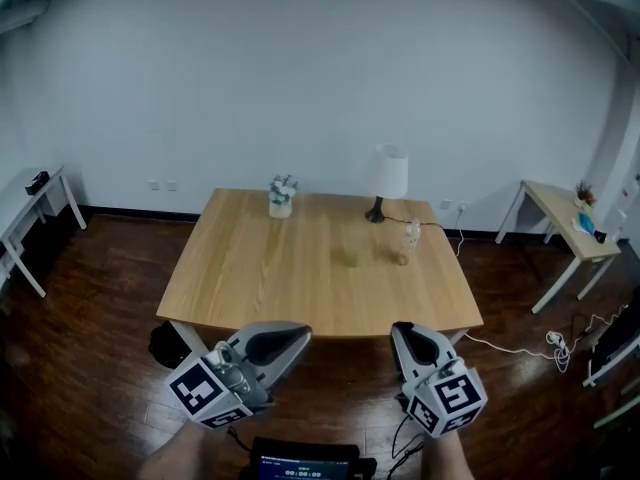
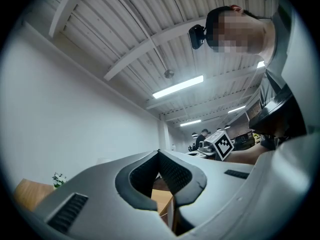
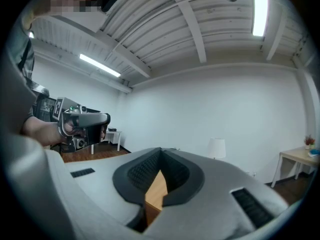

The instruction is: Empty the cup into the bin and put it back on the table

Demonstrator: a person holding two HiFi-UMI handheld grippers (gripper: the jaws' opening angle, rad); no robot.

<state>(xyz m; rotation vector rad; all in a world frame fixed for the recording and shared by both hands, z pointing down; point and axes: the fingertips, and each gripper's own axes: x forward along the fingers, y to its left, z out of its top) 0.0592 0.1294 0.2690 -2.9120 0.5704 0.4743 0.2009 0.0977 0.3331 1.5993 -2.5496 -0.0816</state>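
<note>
A small clear cup [image 1: 410,235] stands on the right part of the wooden table [image 1: 250,278], near the black-footed white lamp [image 1: 386,180]. Two faint small things lie just in front of it; I cannot tell what they are. Both grippers hang short of the table's near edge, well away from the cup. My left gripper [image 1: 302,333] [image 2: 159,153] is shut with nothing in it. My right gripper [image 1: 398,329] [image 3: 161,151] is also shut and holds nothing. In the right gripper view the left gripper [image 3: 82,126] shows at the left, held in a hand.
A white pot of flowers [image 1: 281,198] stands at the table's back. A dark thing [image 1: 166,343] sits on the floor under the table's near left corner. A white side table [image 1: 30,203] is at the far left, another [image 1: 560,213] at the right, with cables [image 1: 553,343] on the floor.
</note>
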